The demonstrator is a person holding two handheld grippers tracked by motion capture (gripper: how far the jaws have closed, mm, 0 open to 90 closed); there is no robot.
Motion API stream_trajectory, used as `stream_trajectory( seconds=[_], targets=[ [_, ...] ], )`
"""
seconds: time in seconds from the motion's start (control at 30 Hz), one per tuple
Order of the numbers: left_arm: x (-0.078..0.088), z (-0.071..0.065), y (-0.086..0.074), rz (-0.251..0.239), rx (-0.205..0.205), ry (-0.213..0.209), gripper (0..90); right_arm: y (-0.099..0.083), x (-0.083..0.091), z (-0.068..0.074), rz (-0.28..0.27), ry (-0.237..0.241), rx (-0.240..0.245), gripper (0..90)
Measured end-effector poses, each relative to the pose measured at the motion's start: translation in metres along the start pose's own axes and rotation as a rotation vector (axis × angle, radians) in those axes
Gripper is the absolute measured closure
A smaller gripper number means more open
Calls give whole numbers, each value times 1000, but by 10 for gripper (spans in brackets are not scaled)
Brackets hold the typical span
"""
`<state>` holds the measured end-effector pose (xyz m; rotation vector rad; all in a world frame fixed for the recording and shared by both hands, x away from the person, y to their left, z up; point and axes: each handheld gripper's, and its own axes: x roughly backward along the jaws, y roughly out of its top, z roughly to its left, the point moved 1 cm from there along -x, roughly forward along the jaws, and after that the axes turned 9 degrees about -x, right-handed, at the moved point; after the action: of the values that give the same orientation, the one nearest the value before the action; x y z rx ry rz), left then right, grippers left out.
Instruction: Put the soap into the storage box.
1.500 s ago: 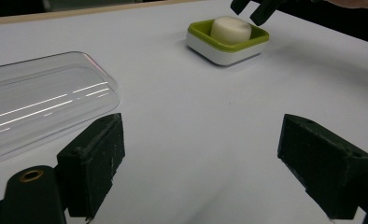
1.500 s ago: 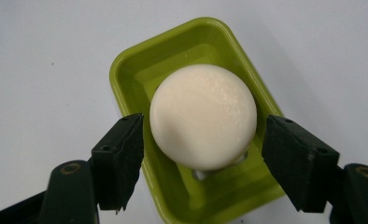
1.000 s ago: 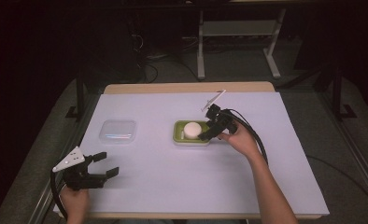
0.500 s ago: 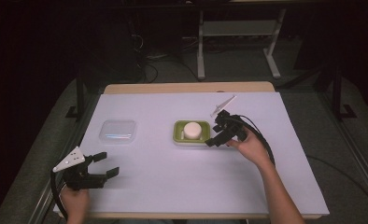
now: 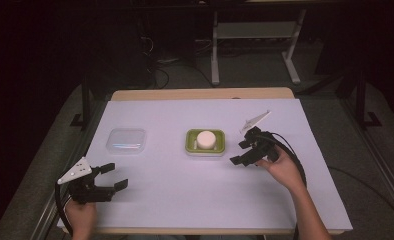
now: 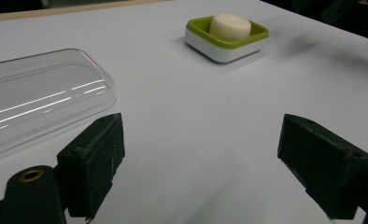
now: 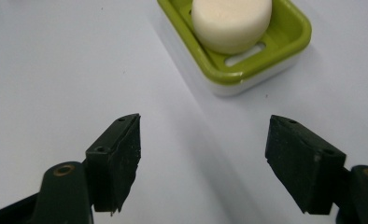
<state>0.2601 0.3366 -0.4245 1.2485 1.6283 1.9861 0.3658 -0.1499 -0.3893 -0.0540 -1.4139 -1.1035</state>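
Observation:
A white round soap (image 5: 205, 138) lies in a green-and-white soap dish (image 5: 190, 136) near the middle of the white table. My right gripper (image 5: 237, 153) hovers just right of the dish, apart from it. Its jaws have just been opening and stand open with nothing between them. In the right gripper view (image 7: 203, 158) the dish (image 7: 294, 35) and soap (image 7: 231, 21) lie beyond the jaws. My left gripper (image 5: 114, 176) rests open at the near left. In its own view (image 6: 201, 158) the jaws frame bare table, with the dish (image 6: 198, 25) far ahead.
A clear plastic lid (image 5: 127, 141) lies flat to the left of the dish; it also sits close ahead on the left in the left gripper view (image 6: 37, 100). The table's wooden far edge (image 5: 200, 94) borders dark floor and a metal stand behind.
My right gripper has drawn back from the dish's right edge, rightward and toward the person, and its jaws have parted. The left gripper, dish, soap and lid have stayed put.

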Motion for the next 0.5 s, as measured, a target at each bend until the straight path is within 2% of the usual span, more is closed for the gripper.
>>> stream_trajectory(
  seconds=[0.13,0.17,0.33,0.37,0.5],
  targets=[
    [0,-1,0,1,-3,2,145,-19,5,1,-7,-7,-7,260],
    [0,0,0,1,-2,1,145,-19,5,1,-7,-7,-7,260],
    [-1,-1,0,2,0,1,145,-41,9,1,-9,-8,-37,251],
    [-2,-1,0,1,1,0,145,-50,10,1,-14,-5,-53,249],
    [-2,-1,0,7,-3,-1,145,-63,11,1,-14,-13,-62,250]
  ],
)
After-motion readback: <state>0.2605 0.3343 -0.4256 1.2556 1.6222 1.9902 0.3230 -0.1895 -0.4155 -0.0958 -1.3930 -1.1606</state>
